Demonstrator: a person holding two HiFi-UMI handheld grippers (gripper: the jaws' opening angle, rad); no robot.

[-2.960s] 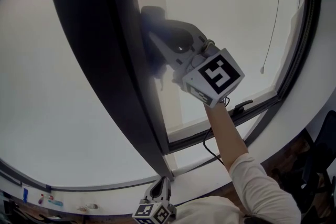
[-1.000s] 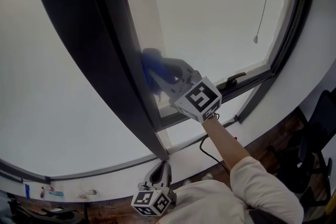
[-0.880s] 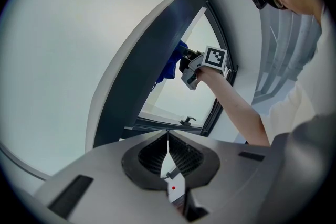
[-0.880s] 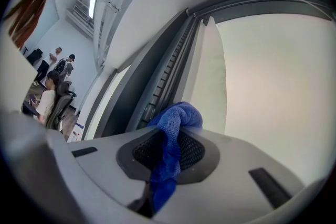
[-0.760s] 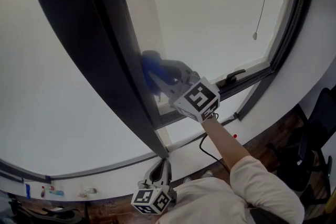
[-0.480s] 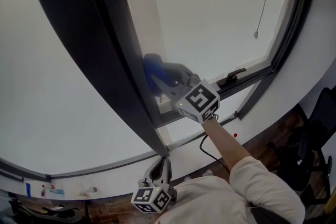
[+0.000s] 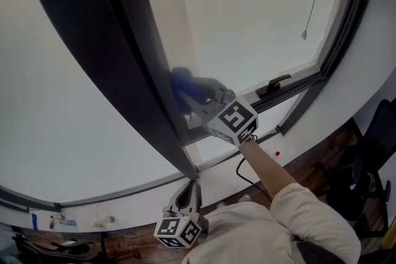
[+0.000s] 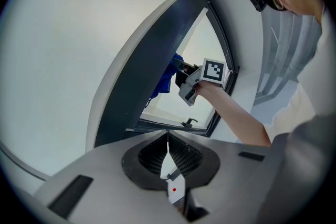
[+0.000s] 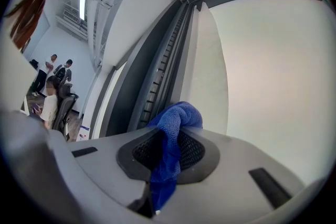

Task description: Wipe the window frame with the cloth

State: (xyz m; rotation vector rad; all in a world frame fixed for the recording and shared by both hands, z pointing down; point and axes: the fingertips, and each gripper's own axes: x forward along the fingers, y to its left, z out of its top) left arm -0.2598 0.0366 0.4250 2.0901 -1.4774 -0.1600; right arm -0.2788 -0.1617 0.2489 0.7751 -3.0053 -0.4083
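- Right gripper view: the right gripper (image 9: 167,152) pinches the blue cloth (image 9: 177,117) between its jaws.
- The cloth sits against the dark window frame (image 9: 157,81), close to the middle of the head view.
- The left gripper (image 8: 168,152) is low at 6 o'clock in the head view, with its jaws pressed together and nothing between them.

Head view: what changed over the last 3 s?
The right gripper, shut on the cloth, slid down the frame along its dark upright, toward the lower corner. Nothing was taken hold of or let go. The left gripper stayed low, shut and empty.
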